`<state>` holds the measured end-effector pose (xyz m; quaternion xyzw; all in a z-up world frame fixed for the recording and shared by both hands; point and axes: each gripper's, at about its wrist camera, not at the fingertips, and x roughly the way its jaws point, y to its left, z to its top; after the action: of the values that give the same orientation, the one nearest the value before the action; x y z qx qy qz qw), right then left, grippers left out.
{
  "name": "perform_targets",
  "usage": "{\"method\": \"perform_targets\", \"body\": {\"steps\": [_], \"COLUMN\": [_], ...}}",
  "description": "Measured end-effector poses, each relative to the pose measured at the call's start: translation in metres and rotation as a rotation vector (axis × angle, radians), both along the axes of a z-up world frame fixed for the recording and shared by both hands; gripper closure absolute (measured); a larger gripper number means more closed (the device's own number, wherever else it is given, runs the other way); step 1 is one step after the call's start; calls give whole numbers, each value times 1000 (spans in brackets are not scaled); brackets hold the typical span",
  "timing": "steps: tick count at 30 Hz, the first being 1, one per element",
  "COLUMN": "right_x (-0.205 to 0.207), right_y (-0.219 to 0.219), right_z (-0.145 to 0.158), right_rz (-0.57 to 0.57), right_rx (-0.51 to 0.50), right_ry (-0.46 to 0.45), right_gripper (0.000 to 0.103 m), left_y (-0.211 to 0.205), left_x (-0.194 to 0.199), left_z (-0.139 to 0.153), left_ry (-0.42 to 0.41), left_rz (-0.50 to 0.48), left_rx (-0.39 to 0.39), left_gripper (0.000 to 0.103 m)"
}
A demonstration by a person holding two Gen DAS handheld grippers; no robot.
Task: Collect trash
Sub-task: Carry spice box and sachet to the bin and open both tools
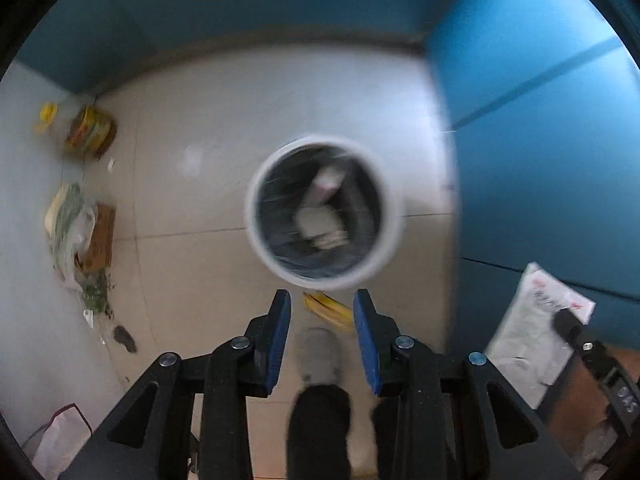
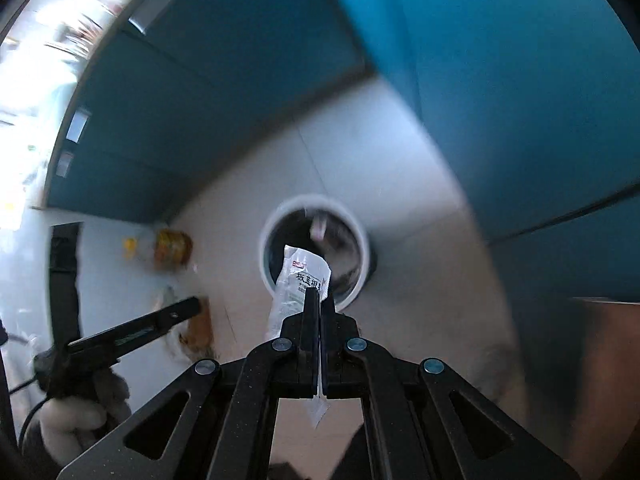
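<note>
A round white trash bin (image 1: 394,216) with a dark liner stands on the tiled floor and holds white wrappers. My left gripper (image 1: 322,312) is open and empty above the floor just in front of the bin. A yellow wrapper (image 1: 328,308) lies on the floor between its blue pads (image 1: 280,336). My right gripper (image 2: 320,300) is shut on a white plastic packet (image 2: 298,280) with printed text, held above the near rim of the bin (image 2: 362,256). The packet and right gripper also show at the right edge of the left wrist view (image 1: 532,332).
Teal cabinets (image 1: 540,140) stand right of and behind the bin. An oil bottle with yellow cap (image 1: 80,130), a bag of greens (image 1: 70,228) and a cardboard piece (image 1: 100,236) lie along the left wall. My shoe (image 1: 320,354) is below the left gripper.
</note>
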<state>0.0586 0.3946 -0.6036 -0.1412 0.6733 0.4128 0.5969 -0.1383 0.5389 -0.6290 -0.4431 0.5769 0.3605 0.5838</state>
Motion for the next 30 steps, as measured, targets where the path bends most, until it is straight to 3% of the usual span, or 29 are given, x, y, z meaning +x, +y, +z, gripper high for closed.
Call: {"method": "perform_targets", "body": {"steps": [3,5,6,7,9,11,13,14,15,19,21,22,24,30], "right_x": [-27,-42,-50,-53,-64,-71,-75,-73,-69,-61,-58,-55,-48,-10], "right_y": [39,61,71,77,91,104,109,107,104,94,85,82,70,1], "right_z": [-112,-168,-194,-211,-249,-276,-296,-301,-298,-251,-204,-179,-114,127], "right_rz": [40,72,96,101,129,171,198,190,178,187,199,200,193,60], "right_rx": [-50,-79,-97,-107,-139,-171,-215,-221,-214,-202,-198,-189,-159,-6], "right_ry": [71,78,79,80,74,63,35,30,24,-66,-125,-149,-184,-231], "right_gripper": [103,103,103,103,102,99,64,30,19,17,7,7,6,0], "left_y": [22,30,34,37,41,43,43,43,41,33,24,20,7,-44], "left_x": [-27,-41,-47,-52,-58,-64,-65,-68,-70,-68,-65,-62,-53,-5], "left_z": [-73,-110,-128,-139,-160,-176,-183,-183,-179,-126,-75,-49,16,221], "left_ry": [47,75,93,104,126,162,182,187,187,198,194,193,183,72], "left_rz": [32,44,45,45,54,58,69,73,74,59,47,38,10,-51], "left_rx": [-10,-9,-5,-4,15,17,6,7,18,87,134,159,215,319], "left_gripper": [75,69,62,45,23,18,17,17,17,17,17,17,17,17]}}
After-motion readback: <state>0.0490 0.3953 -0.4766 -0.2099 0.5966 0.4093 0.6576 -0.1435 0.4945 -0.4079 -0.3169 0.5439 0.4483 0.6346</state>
